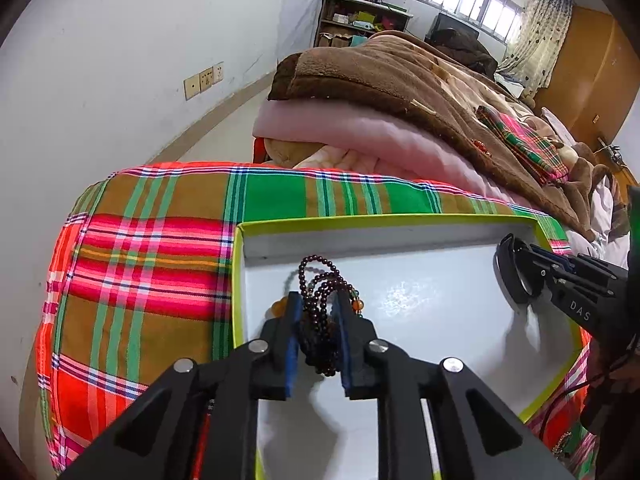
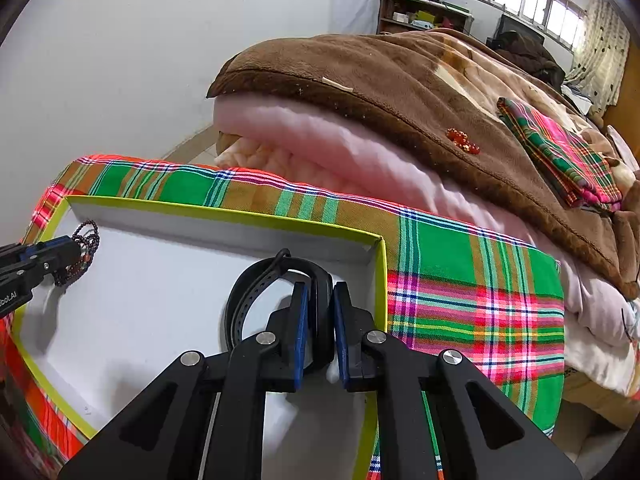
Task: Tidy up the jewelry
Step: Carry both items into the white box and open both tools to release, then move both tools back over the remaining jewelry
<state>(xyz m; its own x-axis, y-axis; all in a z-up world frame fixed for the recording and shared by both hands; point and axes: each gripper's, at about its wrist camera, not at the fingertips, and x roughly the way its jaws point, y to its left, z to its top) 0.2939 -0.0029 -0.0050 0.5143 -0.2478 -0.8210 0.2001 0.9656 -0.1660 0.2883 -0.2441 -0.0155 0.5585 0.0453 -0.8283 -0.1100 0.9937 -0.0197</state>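
Left wrist view: bead strands between the jaws, box floor just below.
The left gripper (image 1: 316,312) sits low-centre of the frame w/ dark bead necklace (image 1: 320,300) bunched between its pads; jaws a little apart, pads look no longer pressing, so I judge it as let go. Long axis of the strands runs up-frame, along the fingers, inside the white box (image 1: 400,236).

Right wrist view: watch nipped, near the box's right wall.
The right gripper (image 2: 320,312) at centre is closed tight on the black watch (image 2: 248,292), strap loop to the left of the pads. Necklace is far left in frame, so left hand is nearer to it.
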